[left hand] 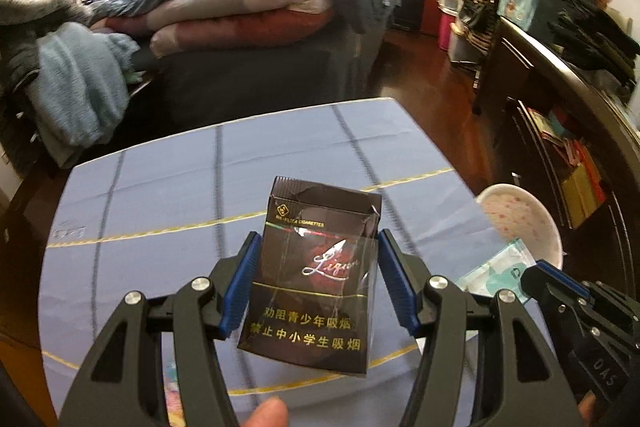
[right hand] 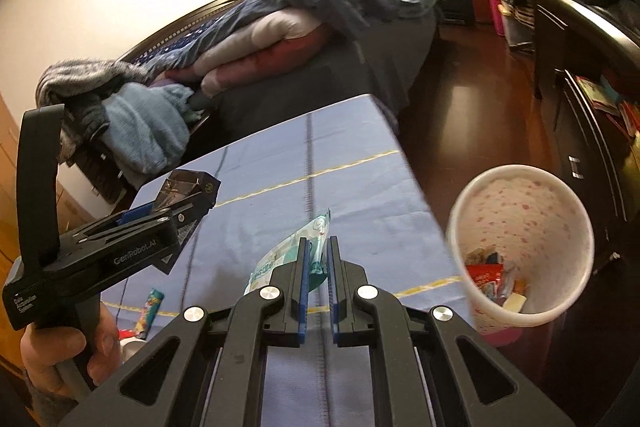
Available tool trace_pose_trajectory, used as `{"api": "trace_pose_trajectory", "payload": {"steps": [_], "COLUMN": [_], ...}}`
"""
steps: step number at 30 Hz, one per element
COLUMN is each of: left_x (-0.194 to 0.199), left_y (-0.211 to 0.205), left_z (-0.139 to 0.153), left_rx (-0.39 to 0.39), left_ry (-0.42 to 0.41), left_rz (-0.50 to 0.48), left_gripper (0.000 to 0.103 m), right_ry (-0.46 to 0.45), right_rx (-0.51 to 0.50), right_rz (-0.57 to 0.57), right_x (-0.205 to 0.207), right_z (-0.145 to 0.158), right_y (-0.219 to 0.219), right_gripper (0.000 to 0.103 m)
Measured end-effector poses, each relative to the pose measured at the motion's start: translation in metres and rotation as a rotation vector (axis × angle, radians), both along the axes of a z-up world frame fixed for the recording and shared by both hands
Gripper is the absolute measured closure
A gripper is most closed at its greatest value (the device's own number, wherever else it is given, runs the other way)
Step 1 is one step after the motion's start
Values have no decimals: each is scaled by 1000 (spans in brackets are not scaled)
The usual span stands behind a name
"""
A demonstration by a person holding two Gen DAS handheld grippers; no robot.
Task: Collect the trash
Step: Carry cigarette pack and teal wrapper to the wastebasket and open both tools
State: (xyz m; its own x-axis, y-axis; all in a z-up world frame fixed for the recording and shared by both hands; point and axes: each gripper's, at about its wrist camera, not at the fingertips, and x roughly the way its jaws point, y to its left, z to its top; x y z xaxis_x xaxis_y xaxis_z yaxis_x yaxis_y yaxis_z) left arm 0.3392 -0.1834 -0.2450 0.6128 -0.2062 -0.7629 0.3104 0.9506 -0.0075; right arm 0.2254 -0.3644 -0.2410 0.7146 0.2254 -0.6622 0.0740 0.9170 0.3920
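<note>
My left gripper [left hand: 318, 255] is shut on a dark cigarette pack [left hand: 316, 299], which it holds upright above the blue tablecloth [left hand: 160, 207]. The right wrist view shows that pack [right hand: 188, 187] from the side in the left gripper [right hand: 192, 211]. My right gripper [right hand: 318, 247] is shut on a crumpled green-and-white wrapper [right hand: 280, 263], whose free end sticks out past the fingertips. The wrapper [left hand: 496, 271] and the right gripper [left hand: 534, 277] show at the lower right of the left wrist view. A white bin with pink dots [right hand: 528, 211] stands off the table's right edge with several wrappers inside.
A colourful candy wrapper [right hand: 150, 311] and a red-and-white scrap [right hand: 128, 337] lie on the cloth near a person's hand [right hand: 60, 355]. A bed with piled blankets [left hand: 240, 11] stands behind the table. A dark desk and shelves [left hand: 568, 131] line the right side over wooden floor.
</note>
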Motion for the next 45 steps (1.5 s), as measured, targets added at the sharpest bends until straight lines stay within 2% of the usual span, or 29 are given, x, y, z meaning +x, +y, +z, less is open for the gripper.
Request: {"api": "trace_pose_trajectory", "payload": {"steps": [20, 31, 39, 45], "left_x": [0, -4, 0, 17], "left_y": [-146, -216, -259, -273], "left_z": [-11, -19, -50, -84], "left_rx": [2, -11, 2, -28], "left_ry": [19, 26, 94, 217], "left_rz": [-247, -366, -436, -445], "left_gripper": [44, 44, 44, 40], "right_ry": [-20, 10, 77, 147], "right_rx": [36, 6, -53, -113], "right_rz": [-285, -409, -452, -458], "right_x": [-28, -38, -26, -7], "right_z": [-8, -20, -47, -73], "right_y": [-135, -183, -200, -198], "right_gripper": [94, 94, 94, 89]}}
